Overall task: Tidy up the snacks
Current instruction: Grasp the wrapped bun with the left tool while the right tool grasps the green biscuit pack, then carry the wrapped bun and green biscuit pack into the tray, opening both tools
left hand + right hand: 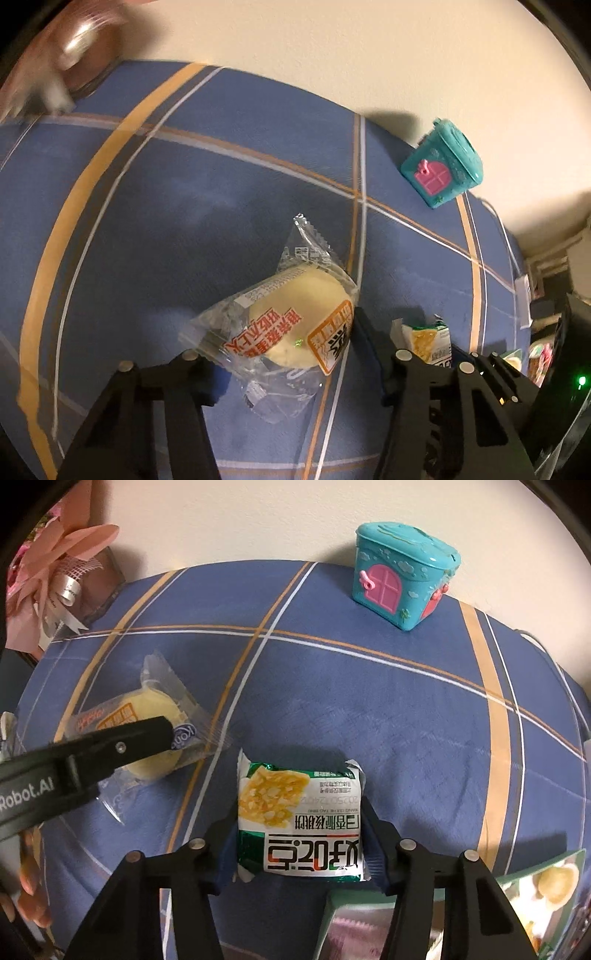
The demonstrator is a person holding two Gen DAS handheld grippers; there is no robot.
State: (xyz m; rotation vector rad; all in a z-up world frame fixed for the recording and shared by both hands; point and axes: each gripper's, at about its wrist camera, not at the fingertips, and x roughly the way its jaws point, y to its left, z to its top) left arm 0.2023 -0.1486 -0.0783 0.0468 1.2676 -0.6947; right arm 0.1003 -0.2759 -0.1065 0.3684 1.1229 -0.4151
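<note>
Blue cloth (369, 709) crossed with orange and white stripes covered the table, which stood against a pale wall (240, 520). At the far left edge sat a pink gift box (59, 587) tied with a ribbon bow, and near the wall on the right stood a teal toy house (399, 574) with a pink door, upright and well apart from the snacks. A printed snack box (539, 890) showed at the near right corner, just beside the right tongs. On the cloth toward the left lay a round pale cake in a clear wrapper (291, 325) with orange lettering; the left gripper (286, 363) pointed down over it with its jaws set either side, the right finger against the wrapper's edge and the left one at the crinkled film, but whether they pressed home could not be told. Close to its right lay a green-and-white snack packet (301, 819) picturing a nut crisp, flat on the cloth; the right gripper (300, 849) straddled it, both pads touching the packet's sides, narrowed onto it in a hold. A person's fingertips (31, 904) showed at the lower left.
</note>
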